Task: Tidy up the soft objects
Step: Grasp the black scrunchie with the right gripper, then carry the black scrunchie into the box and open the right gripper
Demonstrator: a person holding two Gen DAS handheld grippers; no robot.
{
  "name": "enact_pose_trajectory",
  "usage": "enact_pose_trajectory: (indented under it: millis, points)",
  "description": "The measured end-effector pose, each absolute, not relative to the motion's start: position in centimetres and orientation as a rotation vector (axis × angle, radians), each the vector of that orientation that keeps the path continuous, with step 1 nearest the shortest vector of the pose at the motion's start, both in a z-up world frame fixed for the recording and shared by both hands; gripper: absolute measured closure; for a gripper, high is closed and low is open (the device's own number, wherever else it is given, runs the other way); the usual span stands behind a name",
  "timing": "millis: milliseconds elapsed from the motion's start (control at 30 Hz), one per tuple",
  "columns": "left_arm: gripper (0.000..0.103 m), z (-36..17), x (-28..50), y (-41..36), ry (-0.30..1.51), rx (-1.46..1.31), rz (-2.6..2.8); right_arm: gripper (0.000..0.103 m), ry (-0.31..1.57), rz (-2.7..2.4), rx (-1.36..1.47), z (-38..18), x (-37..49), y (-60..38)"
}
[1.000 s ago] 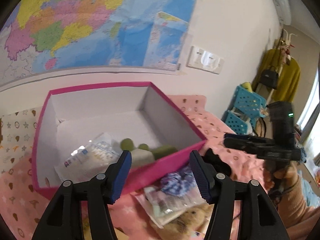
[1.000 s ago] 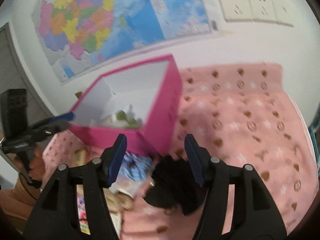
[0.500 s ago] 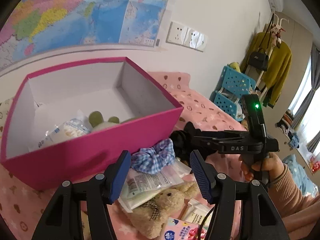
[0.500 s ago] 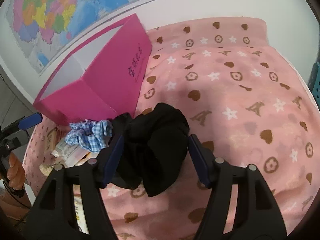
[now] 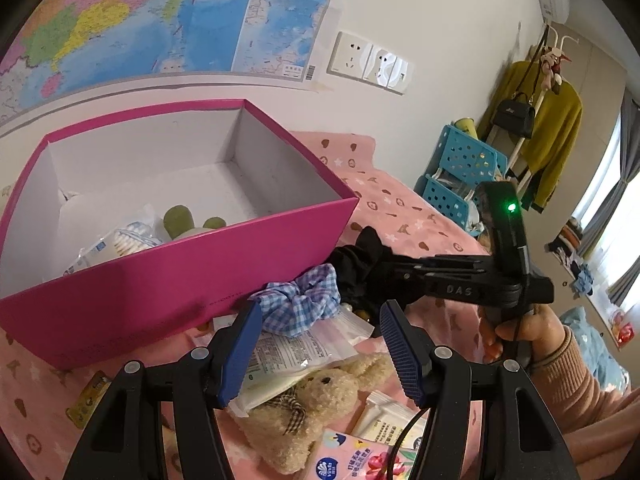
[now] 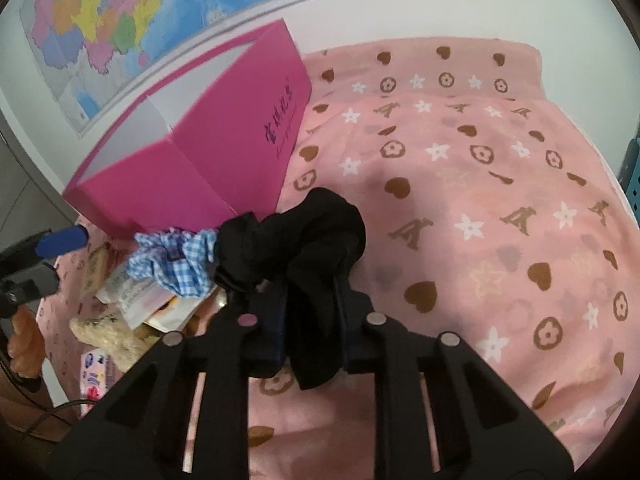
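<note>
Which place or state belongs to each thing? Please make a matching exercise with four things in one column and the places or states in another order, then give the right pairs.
Things:
1. black cloth
2. blue checked scrunchie
3. beige teddy bear
4. green soft toy

Places or states:
A. inside the pink box
B. lying on the pink blanket, partly under a plastic packet
C. pinched by the right gripper
D. beside the box's front corner, touching the black cloth

Pairs: 1-C, 2-D, 3-B, 4-A
</note>
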State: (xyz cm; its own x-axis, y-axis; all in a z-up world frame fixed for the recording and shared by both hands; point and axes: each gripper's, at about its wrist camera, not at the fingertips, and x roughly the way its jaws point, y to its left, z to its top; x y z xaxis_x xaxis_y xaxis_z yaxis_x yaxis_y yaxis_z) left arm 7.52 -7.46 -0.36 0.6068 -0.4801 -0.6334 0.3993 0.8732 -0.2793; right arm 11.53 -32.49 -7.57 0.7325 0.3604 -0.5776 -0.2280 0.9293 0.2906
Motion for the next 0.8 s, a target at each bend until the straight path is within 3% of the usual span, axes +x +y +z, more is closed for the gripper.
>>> enact_pose_trajectory:
  millis: [467, 600, 800]
  points:
    - [0.040, -0.2, 7.1, -8.9, 0.765, -0.115, -0.593, 0.086, 0.464, 0.463, 0.165, -0.5, 5.4, -30.9]
    - [0.034, 0.1, 7.1, -9.0, 0.758, -0.111, -0.614, 0.087, 0.413, 0.531, 0.136, 1.6, 4.3, -29.5]
    - [0.035, 1.6, 7.4, -8.4, 0.696, -0.114, -0.611, 0.086, 0.377, 0.620, 0.102, 3.7, 4.5, -27.6]
